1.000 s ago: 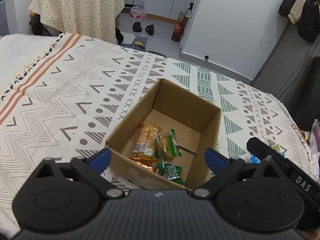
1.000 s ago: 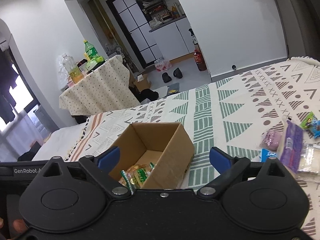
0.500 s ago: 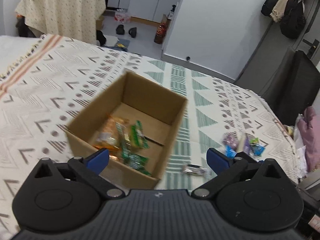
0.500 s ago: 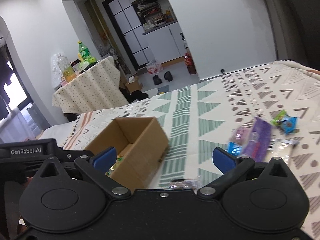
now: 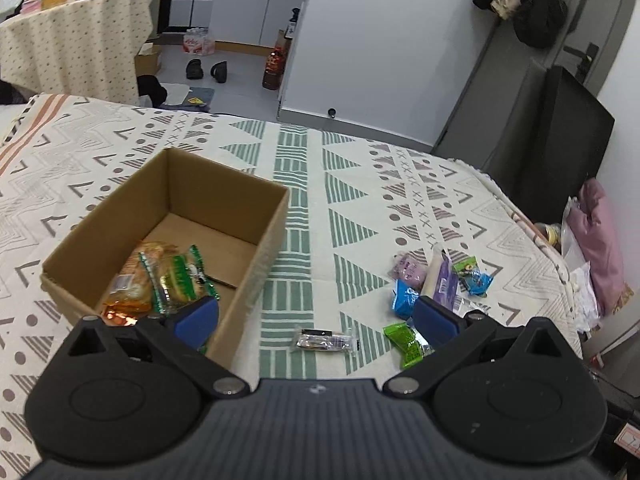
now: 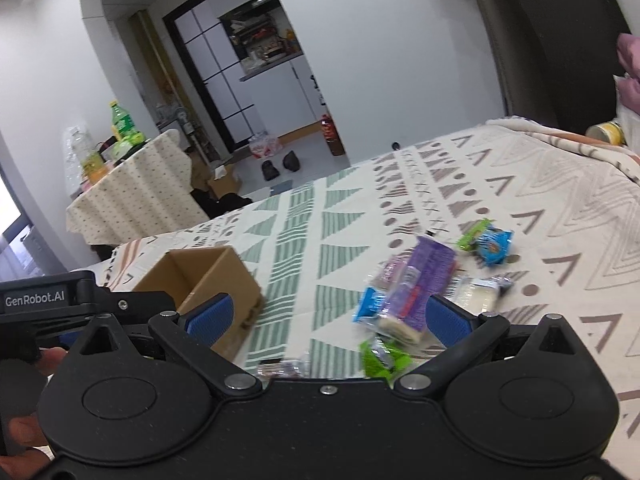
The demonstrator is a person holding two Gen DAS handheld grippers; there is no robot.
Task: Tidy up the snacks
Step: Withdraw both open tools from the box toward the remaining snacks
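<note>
Both tongs stand wide apart and hold nothing: the left gripper hangs over the patterned blanket, its left pad in front of the near right corner of the box, its right pad over the near edge of the snack pile; the right gripper hangs just above the same pile, the box at its left pad. The black bodies of both grippers cut off the whole lower part of each view, so the blanket nearest them is hidden. In the box, to the left of the left gripper, lie an orange packet and a green packet; their near ends are hidden behind the left pad and the box wall. Between the left gripper's pads lies a clear bar wrapper, with a bright green packet just right of it, partly behind the right pad. Beyond that pad sit a blue packet, a purple pack, a pink pouch and a small blue-green candy, touching or overlapping; the print on them is too small to read. The right wrist view is blurred, so the pile there is smeared. At its lower left, part of a hand shows, mostly hidden. Far ahead stand a clothed table and shoes on the floor.
</note>
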